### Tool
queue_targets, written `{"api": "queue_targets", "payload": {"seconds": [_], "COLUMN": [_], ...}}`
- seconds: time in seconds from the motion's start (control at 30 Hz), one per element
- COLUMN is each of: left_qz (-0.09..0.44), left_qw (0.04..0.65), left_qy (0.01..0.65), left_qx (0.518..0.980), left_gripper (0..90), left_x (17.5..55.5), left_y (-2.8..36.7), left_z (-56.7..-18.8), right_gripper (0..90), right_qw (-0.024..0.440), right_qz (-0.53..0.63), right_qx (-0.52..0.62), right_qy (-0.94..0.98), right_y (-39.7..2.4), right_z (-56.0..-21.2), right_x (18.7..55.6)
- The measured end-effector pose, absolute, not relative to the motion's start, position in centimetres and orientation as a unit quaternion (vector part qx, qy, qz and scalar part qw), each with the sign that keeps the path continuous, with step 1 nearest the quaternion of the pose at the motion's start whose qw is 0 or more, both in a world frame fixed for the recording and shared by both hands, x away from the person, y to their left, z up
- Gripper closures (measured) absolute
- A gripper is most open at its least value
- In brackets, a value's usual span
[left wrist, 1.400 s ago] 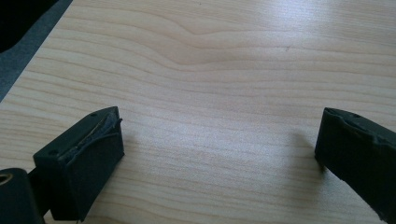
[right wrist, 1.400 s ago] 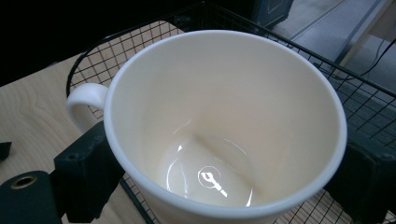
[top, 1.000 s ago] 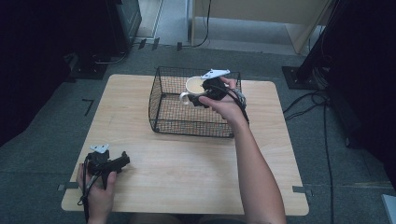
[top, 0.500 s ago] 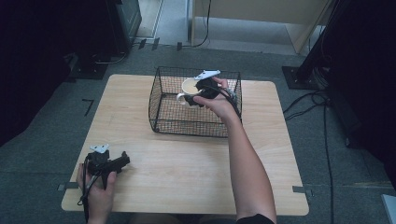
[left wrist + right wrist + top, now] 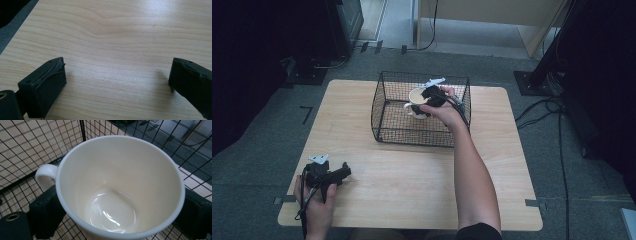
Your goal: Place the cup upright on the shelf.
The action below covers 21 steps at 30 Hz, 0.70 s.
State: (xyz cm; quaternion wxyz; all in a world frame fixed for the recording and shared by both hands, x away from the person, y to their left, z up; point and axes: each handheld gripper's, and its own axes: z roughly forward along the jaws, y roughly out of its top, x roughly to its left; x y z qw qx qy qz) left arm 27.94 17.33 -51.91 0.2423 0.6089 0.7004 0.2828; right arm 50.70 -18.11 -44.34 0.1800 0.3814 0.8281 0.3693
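One cream cup (image 5: 120,187), glossy, empty and upright with its handle out to one side, is clamped by the right gripper (image 5: 428,101) inside the wire basket (image 5: 384,107) by the table's (image 5: 412,190) far edge. It looks like the placing step: next, lower it onto the basket floor and release. At the near left corner, the left gripper (image 5: 332,175) rests with jaws spread, holding nothing.

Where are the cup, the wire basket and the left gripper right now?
cup (image 5: 120,185), right gripper view, inner wall.
wire basket (image 5: 384,107), high view, left side wall.
left gripper (image 5: 346,172), high view, between its fingertips.
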Motion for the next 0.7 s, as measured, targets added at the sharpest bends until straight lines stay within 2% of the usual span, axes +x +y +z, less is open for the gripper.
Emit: {"api": "queue_targets", "payload": {"seconds": [0.57,0.6,0.63,0.7], "left_qz": [0.283,0.283,0.283,0.283], "left_qw": [0.242,0.242,0.242,0.242], "left_qy": [0.700,0.700,0.701,0.700], "left_qx": [0.609,0.609,0.609,0.609], "left_gripper": [1.2,1.2,1.2,1.2], "left_x": [27.9,27.9,27.9,27.9], "left_y": [17.3,17.3,17.3,17.3], "left_z": [-51.9,-51.9,-51.9,-51.9], "right_gripper": [8.2,7.3,0.0,0.0], "right_qw": [0.167,0.172,0.172,0.168], "right_qz": [0.351,0.348,0.348,0.352], "right_qx": [0.401,0.403,0.408,0.410], "right_qy": [0.830,0.829,0.826,0.825], "right_y": [-18.5,-18.6,-18.6,-18.7], "right_z": [-45.9,-45.8,-45.5,-45.4], "right_x": [51.0,51.0,50.9,50.9]}}
